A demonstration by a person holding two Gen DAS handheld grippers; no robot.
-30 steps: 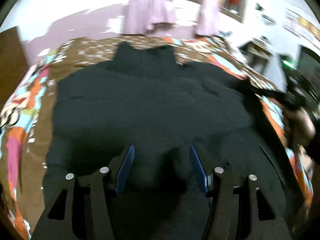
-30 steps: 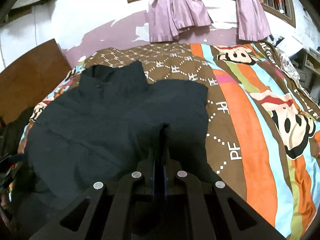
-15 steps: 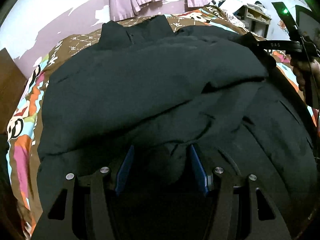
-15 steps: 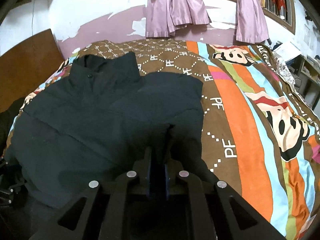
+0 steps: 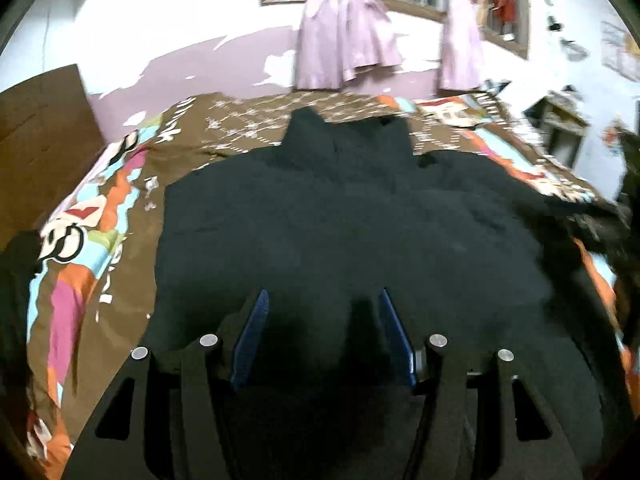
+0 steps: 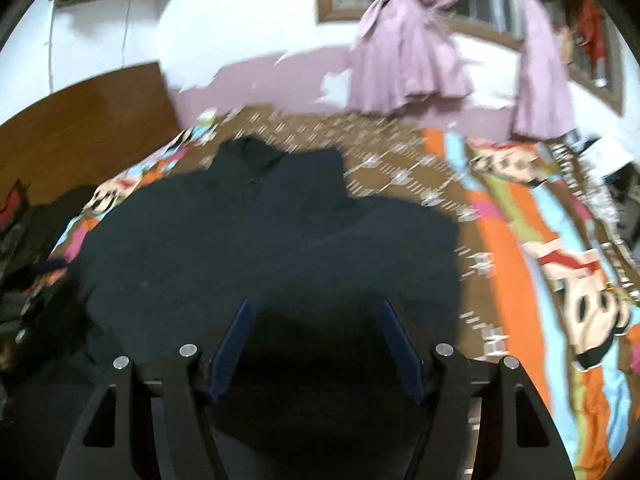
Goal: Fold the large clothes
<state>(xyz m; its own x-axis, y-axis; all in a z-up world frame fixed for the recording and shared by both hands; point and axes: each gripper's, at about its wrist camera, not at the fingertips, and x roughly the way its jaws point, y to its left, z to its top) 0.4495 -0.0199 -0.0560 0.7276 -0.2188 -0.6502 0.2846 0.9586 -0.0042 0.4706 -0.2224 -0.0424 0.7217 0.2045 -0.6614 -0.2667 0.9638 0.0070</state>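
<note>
A large black jacket (image 5: 340, 220) lies spread on the bed, collar toward the far wall, and it also fills the middle of the right wrist view (image 6: 260, 248). My left gripper (image 5: 323, 294) sits over the jacket's near edge, and a thick wad of black fabric fills the space between its blue pads (image 5: 252, 332), which press on it. My right gripper (image 6: 315, 303) hovers over the jacket's near right part. Its jaws are opening, the pads (image 6: 230, 344) stand wide apart, and the fabric lies loose below them.
The bed has a bright cartoon-striped sheet (image 6: 520, 260), bare to the right of the jacket. A brown headboard (image 6: 80, 120) stands at the left. Purple curtains (image 5: 344, 40) hang on the far wall. Dark clothes (image 6: 24, 260) are heaped at the bed's left edge.
The right gripper's jaws, pinched on jacket fabric before, have spread wide and let it go. Both views have tilted up toward the wall. The left gripper's hold looks the same.
</note>
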